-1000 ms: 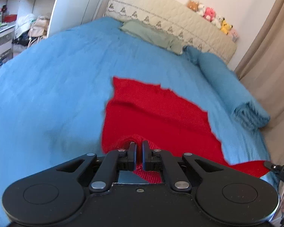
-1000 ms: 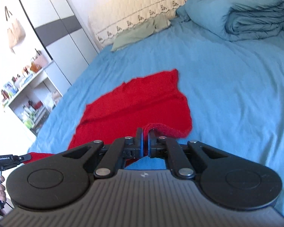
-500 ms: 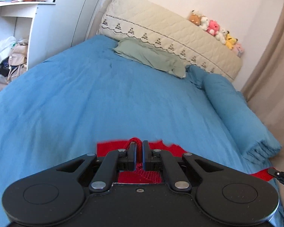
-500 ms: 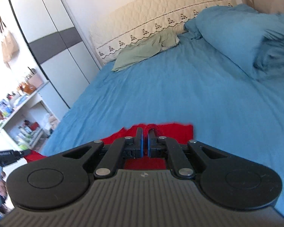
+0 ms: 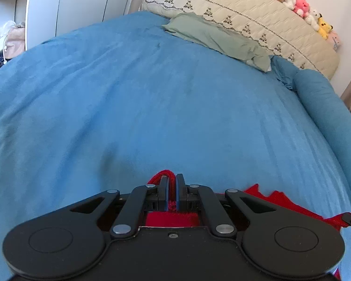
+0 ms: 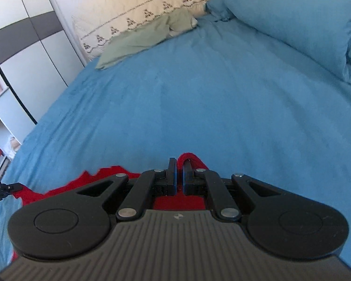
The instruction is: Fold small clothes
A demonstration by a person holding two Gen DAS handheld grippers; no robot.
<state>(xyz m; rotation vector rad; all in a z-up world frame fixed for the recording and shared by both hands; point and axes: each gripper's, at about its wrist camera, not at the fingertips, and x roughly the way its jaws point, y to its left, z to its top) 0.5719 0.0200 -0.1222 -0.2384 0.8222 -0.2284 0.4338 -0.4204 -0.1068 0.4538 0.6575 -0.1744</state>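
Red knit garment (image 5: 278, 201) hangs low at 6 o'clock over the blue bed (image 5: 152, 107), pinched at one edge by the left claw (image 5: 172, 187) and another by the right claw (image 6: 179, 175), both clamped narrow.

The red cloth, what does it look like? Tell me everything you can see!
The red cloth is bright red and looks fuzzy, like knit or towelling. It lies on the blue bed, mostly hidden under the two grippers. The left gripper and the right gripper each pinch a bunched bit of it. Its far edge looks jagged. What garment it is cannot be told.
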